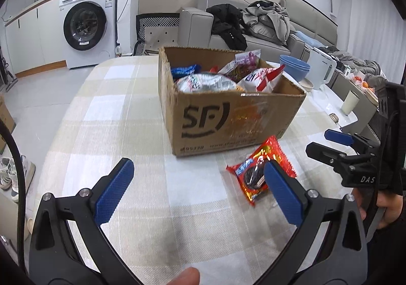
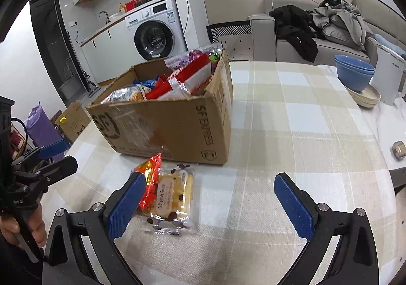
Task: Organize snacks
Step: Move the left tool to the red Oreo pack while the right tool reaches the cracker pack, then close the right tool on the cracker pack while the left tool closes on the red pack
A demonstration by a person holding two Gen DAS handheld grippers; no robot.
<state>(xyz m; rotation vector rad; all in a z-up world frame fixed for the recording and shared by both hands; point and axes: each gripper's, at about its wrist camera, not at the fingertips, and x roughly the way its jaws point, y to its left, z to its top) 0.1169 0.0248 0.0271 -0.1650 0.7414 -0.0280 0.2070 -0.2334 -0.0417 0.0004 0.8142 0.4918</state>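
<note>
Snacks on checked-cloth desk, just in front of brown cardboard SF box already holding several packets. Red foil cookie packet lies flat, long axis diagonal, one short end toward the box. Clear plastic biscuit packet lies touching it, partly over it; seen in right wrist view only. Left gripper jaws wide open, empty, right pad over the red packet's edge. Right gripper jaws wide open, empty, around the clear packet.

Checked tablecloth near; white washing machine far left under a counter, grey sofa far right, pale floor.
</note>
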